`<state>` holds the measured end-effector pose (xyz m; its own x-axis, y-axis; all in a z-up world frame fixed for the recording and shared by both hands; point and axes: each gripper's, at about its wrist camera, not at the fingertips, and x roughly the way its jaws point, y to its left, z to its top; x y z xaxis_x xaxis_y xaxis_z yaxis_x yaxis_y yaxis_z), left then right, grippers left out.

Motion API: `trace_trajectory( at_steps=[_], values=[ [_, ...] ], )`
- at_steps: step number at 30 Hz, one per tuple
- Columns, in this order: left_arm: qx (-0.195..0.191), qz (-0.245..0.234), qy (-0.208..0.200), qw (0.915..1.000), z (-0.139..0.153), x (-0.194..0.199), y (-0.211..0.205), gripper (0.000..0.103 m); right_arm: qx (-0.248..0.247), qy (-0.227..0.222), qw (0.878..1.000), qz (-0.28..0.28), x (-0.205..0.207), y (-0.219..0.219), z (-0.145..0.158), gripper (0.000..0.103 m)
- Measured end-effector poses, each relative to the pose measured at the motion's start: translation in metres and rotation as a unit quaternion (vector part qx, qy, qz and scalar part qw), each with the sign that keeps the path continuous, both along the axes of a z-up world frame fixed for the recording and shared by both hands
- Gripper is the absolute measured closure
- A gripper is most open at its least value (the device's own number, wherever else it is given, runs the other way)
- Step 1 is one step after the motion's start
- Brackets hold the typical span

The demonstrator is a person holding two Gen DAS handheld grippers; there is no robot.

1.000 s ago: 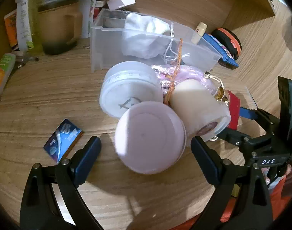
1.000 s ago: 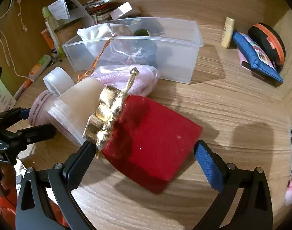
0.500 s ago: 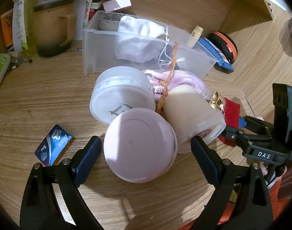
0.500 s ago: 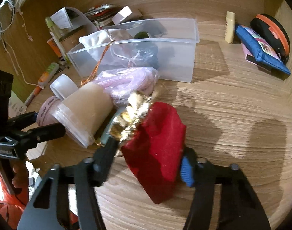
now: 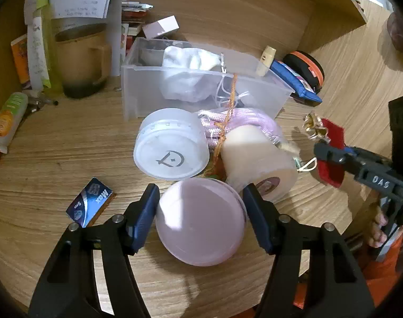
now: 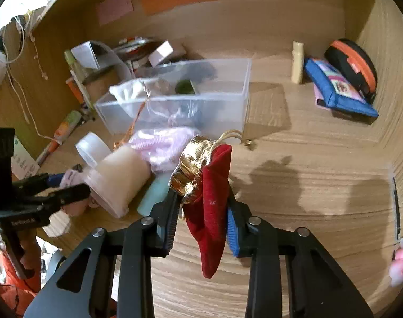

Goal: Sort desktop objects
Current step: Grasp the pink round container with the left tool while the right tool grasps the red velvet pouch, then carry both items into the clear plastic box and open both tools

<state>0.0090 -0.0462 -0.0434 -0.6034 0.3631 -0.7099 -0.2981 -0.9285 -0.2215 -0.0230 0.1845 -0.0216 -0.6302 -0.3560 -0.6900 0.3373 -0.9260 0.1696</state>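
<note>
Fingers of the left gripper point(image 5: 200, 206) were clenched on the pink round jar point(image 5: 200, 221), one pad on each side, the jar low over the wooden desk point(image 5: 56, 143). Right gripper point(image 6: 201, 212) had the red velvet pouch point(image 6: 212, 212) pinched and lifted, gold trim point(image 6: 192, 169) bunched at the top, tail hanging down. Crowding the pink jar: a white lidded jar point(image 5: 172, 151) just behind, a cream candle jar point(image 5: 257, 159) on its side touching it on the right, pink cord point(image 5: 238, 118) piled behind both. Beyond that sat the clear plastic bin point(image 5: 201, 90) with a white cloth bag point(image 5: 191, 76) in it. A small blue packet point(image 5: 90, 201) lay off left, a brown mug point(image 5: 81, 61) and papers at the back, a blue pouch point(image 6: 339, 90) and black-orange case point(image 6: 352, 63) in the right corner. Wood panels walled the desk.
</note>
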Motion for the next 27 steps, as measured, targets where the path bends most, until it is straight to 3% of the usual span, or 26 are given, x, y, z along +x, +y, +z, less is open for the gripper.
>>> trace_trajectory(
  at_steps=[8, 27],
  values=[
    [0.002, 0.016, 0.008, 0.9998, 0.004, 0.005, 0.000, 0.039, -0.018, 0.015, 1.000, -0.007, 0.000, 0.002, 0.013, 0.074],
    [0.021, 0.045, 0.087, 0.9949, 0.064, -0.003, -0.018, 0.039, -0.049, 0.058, 0.997, -0.010, -0.009, 0.000, 0.046, 0.074]
  ],
)
